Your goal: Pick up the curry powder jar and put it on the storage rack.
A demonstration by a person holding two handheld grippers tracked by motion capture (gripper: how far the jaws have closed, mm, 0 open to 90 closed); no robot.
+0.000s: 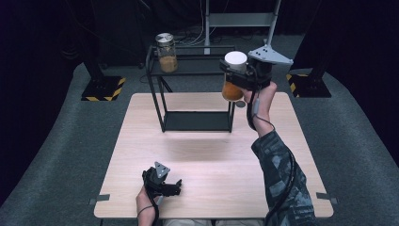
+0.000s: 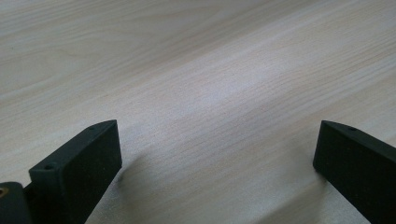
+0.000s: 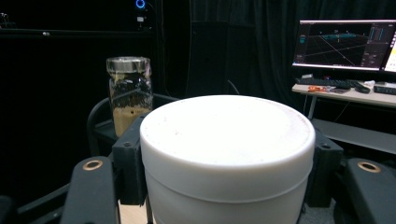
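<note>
My right gripper (image 1: 236, 75) is shut on a jar with a white lid (image 1: 235, 60) and orange contents (image 1: 231, 91), held in the air by the right end of the black two-tier rack (image 1: 162, 115). In the right gripper view the white lid (image 3: 227, 140) sits between the two jaws. A second jar (image 1: 166, 52) with a silver lid and tan contents stands on the rack's top shelf at the left; the right gripper view has this jar (image 3: 129, 93) behind the lid. My left gripper (image 1: 175, 187) rests open near the table's front edge, its fingers (image 2: 79, 163) wide apart over bare wood.
The wooden table (image 1: 211, 160) carries the rack at its far middle. A small round object (image 1: 241, 104) lies on the table under the held jar. A monitor (image 3: 345, 44) and desk stand in the dark background of the right gripper view.
</note>
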